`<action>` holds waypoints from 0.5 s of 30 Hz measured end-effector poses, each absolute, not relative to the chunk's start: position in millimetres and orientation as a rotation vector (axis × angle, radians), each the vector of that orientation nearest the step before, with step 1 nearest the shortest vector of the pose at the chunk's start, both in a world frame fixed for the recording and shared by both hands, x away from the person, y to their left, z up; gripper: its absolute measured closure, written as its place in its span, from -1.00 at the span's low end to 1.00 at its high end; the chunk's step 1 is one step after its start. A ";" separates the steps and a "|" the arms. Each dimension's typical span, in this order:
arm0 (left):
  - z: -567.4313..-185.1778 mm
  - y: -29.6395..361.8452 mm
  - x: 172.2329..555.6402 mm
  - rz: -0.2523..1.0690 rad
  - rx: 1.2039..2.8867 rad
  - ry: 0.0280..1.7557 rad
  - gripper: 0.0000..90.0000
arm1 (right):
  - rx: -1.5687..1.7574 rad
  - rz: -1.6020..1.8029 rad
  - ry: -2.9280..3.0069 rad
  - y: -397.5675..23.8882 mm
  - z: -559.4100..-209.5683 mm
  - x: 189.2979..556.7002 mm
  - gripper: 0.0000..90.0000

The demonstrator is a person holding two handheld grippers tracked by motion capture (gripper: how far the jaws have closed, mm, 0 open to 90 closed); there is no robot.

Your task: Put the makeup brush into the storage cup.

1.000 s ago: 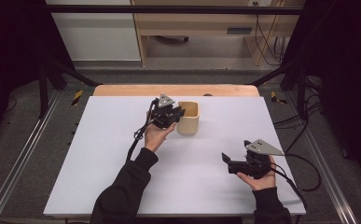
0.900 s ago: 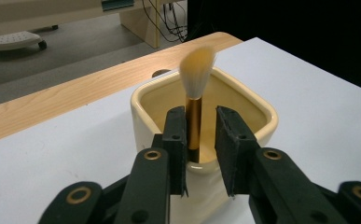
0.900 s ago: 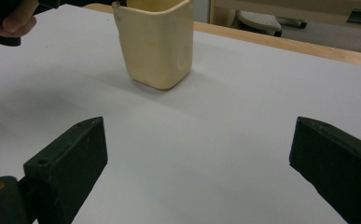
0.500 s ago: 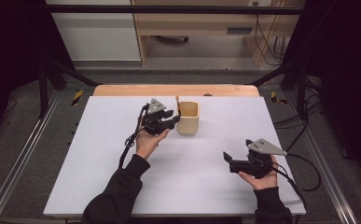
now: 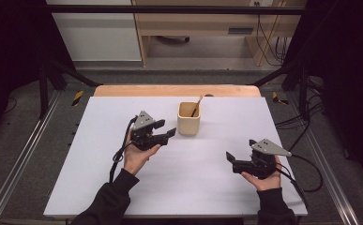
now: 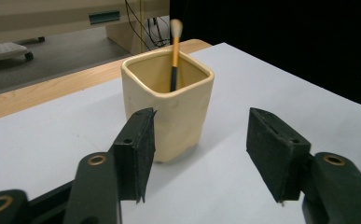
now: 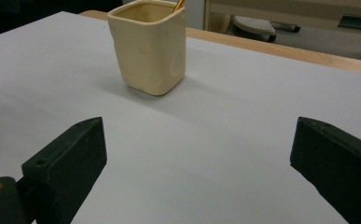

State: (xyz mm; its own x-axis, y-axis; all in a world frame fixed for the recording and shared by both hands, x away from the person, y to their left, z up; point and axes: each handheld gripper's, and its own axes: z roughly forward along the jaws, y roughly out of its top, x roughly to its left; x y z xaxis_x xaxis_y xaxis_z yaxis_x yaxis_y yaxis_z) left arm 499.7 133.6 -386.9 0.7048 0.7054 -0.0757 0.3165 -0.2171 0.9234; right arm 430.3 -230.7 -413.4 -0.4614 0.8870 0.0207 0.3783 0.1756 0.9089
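Holding your left gripper [image 5: 168,132] just beside the cream cup [image 5: 189,118], jaws apart, brush [image 6: 175,51] standing inside, your right gripper [image 5: 230,158] well apart, jaws spread wide.

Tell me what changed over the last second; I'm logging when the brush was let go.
The left gripper drew back from over the cream cup, toward the person and to the left, and now sits open just short of it. The brush it had at the cup now stands inside, leaning on the rim, untouched. The cup and the open right gripper stayed put.
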 end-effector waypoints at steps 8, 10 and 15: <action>-388.3 154.9 476.6 0.444 1.803 0.816 -0.29 | 1.184 1.265 1.917 -231.8 -408.3 427.5 -0.92; -389.4 160.3 471.1 0.454 1.802 0.819 -0.34 | 1.176 1.264 1.915 -232.1 -407.2 427.0 -0.92; -394.0 175.9 459.1 0.471 1.791 0.835 -0.47 | 1.175 1.259 1.913 -234.4 -405.7 426.3 -0.93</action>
